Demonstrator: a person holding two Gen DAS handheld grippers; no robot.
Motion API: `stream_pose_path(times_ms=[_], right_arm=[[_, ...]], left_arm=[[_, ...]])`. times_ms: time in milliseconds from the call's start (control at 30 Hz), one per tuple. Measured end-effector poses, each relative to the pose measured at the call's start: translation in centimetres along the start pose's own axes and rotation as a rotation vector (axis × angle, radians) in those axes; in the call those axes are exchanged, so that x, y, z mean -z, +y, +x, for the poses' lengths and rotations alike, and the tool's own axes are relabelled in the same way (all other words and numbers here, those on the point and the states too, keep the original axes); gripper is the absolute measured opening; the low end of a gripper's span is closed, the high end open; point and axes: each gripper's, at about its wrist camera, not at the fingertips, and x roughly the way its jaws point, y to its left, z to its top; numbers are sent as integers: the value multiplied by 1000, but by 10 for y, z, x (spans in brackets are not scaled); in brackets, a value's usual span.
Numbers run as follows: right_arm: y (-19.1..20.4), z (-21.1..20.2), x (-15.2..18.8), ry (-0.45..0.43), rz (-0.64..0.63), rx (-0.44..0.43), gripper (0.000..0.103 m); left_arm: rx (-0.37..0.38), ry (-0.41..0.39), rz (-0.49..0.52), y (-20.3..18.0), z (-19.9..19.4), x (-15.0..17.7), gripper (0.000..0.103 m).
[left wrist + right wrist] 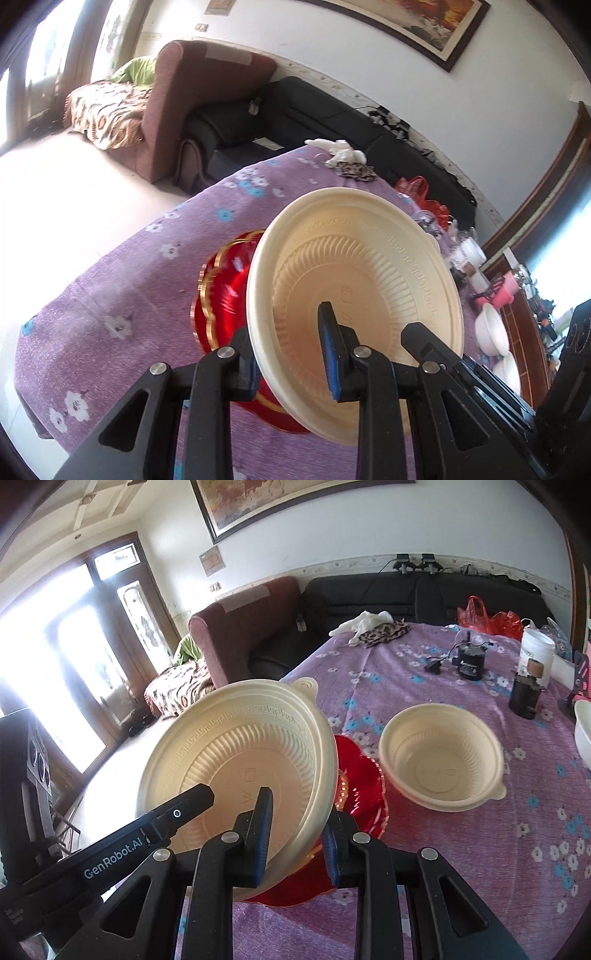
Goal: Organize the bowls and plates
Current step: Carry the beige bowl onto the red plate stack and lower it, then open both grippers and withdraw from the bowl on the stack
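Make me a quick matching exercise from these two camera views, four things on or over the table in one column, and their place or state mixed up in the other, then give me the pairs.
Things:
1. Held cream bowl
2. Second cream bowl
3. Red plate
4. Leopard-print cloth

Place or state:
A. At the table's far edge
B. Flat on the purple cloth, partly hidden by the held bowl
C. Tilted in the air, rim clamped by both hand-held grippers
D. Upright on the table, untouched

Pairs: 1-C, 2-D, 3-B, 4-A
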Motion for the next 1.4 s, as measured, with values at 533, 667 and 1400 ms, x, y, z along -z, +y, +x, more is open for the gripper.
stream_pose_path(times_ms=[533, 667, 1400], right_arm=[[0, 40, -5, 73, 11, 34, 29], [0, 39, -6, 67, 11, 34, 29], [-27, -17, -8, -64, 54, 38, 54]], left_arm=[[22, 57, -43, 23, 25, -7, 25], [42, 64, -49, 25, 24, -8, 32], [-53, -142, 77, -17, -38, -9, 75]])
